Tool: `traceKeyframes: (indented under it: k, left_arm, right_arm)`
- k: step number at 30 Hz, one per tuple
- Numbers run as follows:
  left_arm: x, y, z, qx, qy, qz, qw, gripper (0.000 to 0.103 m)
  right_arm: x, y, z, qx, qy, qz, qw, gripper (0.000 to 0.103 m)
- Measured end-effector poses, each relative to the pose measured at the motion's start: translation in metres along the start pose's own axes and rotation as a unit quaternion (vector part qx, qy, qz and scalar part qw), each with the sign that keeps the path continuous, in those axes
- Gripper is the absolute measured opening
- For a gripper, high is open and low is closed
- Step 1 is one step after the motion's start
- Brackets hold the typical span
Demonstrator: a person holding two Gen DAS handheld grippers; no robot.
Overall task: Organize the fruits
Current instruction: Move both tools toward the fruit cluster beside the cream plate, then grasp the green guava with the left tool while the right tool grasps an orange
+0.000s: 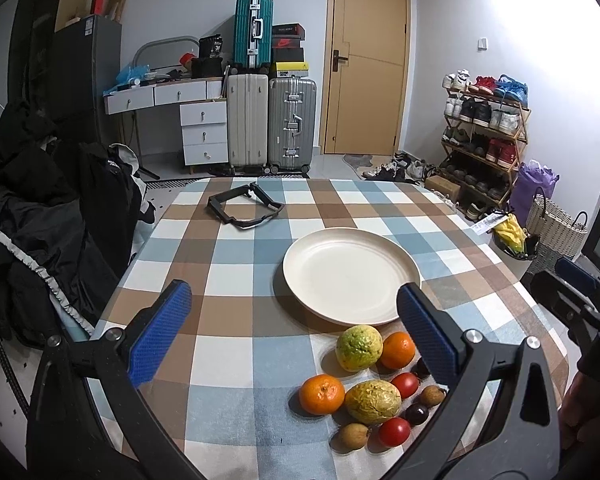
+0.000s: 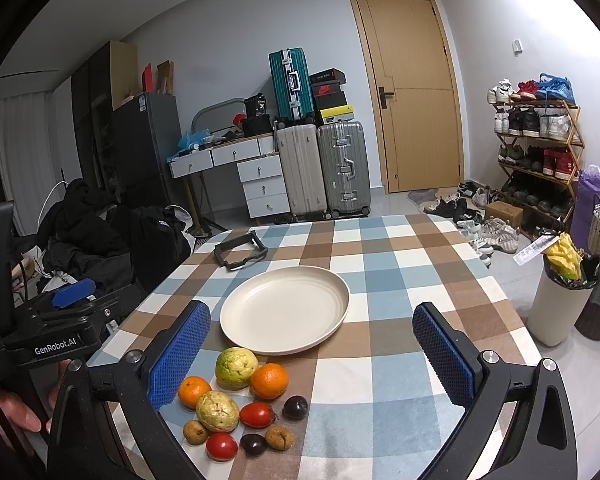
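A cream plate (image 1: 352, 280) (image 2: 284, 310) sits empty on the checked tablecloth. In front of it lies a cluster of fruit: a green guava (image 1: 359, 347) (image 2: 236, 367), a yellow guava (image 1: 373, 401) (image 2: 217, 411), two oranges (image 1: 322, 394) (image 2: 269, 381), two red tomatoes (image 1: 394, 431) (image 2: 257, 415), dark plums (image 2: 295, 407) and small brown fruits (image 2: 279, 437). My left gripper (image 1: 296, 330) is open and empty above the table, the fruit near its right finger. My right gripper (image 2: 312, 354) is open and empty, the fruit by its left finger.
A black folded frame (image 1: 245, 206) (image 2: 240, 255) lies at the table's far left. Dark jackets (image 1: 52, 216) are piled left of the table. A white bin (image 2: 556, 300) with yellow waste stands to the right, near a shoe rack (image 2: 536, 152).
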State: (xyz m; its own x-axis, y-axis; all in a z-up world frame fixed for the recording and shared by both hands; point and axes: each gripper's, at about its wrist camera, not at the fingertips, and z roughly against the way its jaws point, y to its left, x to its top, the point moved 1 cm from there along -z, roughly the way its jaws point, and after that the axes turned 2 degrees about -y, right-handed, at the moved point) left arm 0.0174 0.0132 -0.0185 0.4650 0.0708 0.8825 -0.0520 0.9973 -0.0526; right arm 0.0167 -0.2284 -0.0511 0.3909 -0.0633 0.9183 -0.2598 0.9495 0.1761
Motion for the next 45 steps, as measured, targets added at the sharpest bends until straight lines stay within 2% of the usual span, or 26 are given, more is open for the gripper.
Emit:
traceKeyframes:
  k: [10,15,17,19,23,26,36,45]
  left_arm:
    - [-0.004,-0.002,-0.02,-0.003,0.013,-0.005,0.9999,0.102]
    - [-0.006,0.001,-0.034,0.001,0.017,-0.004,0.9998,0.102]
    - [-0.007,0.004,-0.041,0.004,0.02,-0.003,0.9998,0.102]
    - [-0.008,0.008,-0.048,0.006,0.024,0.0,0.9997,0.102]
    - [-0.009,0.016,-0.062,0.003,0.031,0.008,0.9995,0.102]
    - [-0.01,0.02,-0.069,0.003,0.033,0.01,0.9994,0.102]
    - [-0.01,0.032,-0.091,-0.001,0.044,0.017,0.9989,0.102]
    - [-0.006,0.049,-0.103,0.015,0.044,0.026,0.9986,0.102]
  right_arm:
    - [0.002,-0.002,-0.004,0.017,0.001,-0.001,1.0,0.103]
    - [0.0,-0.003,-0.014,0.033,0.018,-0.006,0.999,0.103]
    - [0.0,-0.005,-0.017,0.055,0.03,-0.027,0.998,0.103]
    - [-0.004,-0.006,-0.028,0.06,0.045,-0.002,0.997,0.103]
    - [-0.011,-0.008,-0.044,0.085,0.069,0.001,0.994,0.103]
    - [-0.015,-0.007,-0.057,0.115,0.057,-0.016,0.992,0.103]
    - [-0.037,-0.009,-0.098,0.153,0.153,-0.04,0.976,0.103]
    - [-0.049,0.004,-0.124,0.179,0.192,-0.03,0.964,0.103]
